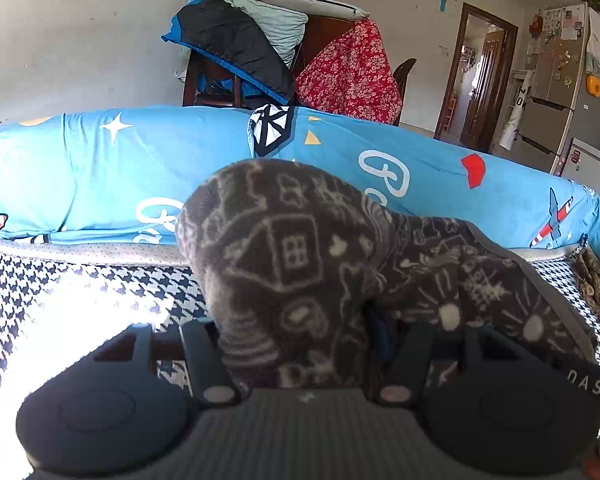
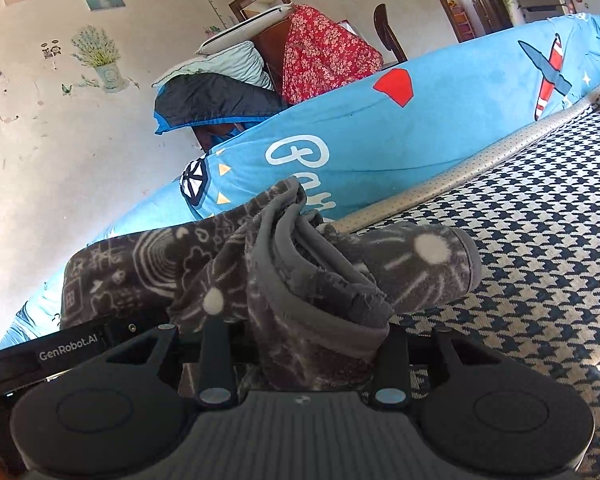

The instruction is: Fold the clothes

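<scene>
A dark grey fleece garment [image 1: 300, 264], printed with pale doodles of houses, stars and suns, is hanging bunched between the two tools above a houndstooth mat [image 1: 80, 292] woven in navy and white. The left gripper [image 1: 300, 344] is clamping a thick fold of the fleece, its fingers pressing in from both sides; the nap looks soft and fuzzy, and the cloth is rising in a rounded hump in front of the camera. The right gripper [image 2: 300, 344] is likewise closed on the garment [image 2: 300, 280], here on a wad of layered edges bound with a smooth plain grey trim.

Behind the mat a long, padded bolster in a bright blue cover [image 1: 120, 168] is lying along its far edge, patterned with white script, stars, a red shape and planes. A perforated silvery strip [image 2: 440, 184] is running between mat and bolster.

The left view alone is showing a steel fridge [image 1: 560, 92] covered in magnets and an open wooden doorway [image 1: 480, 76]. The right view alone is showing flower stickers and small pictures on the scuffed white wall [image 2: 60, 140], and the black strap lettered GenRobot.AI [image 2: 68, 350], probably part of the left tool. Both are catching a wooden chair heaped with pillows, a black-and-blue quilt [image 1: 236, 44] and a red floral cloth [image 2: 324, 52].
</scene>
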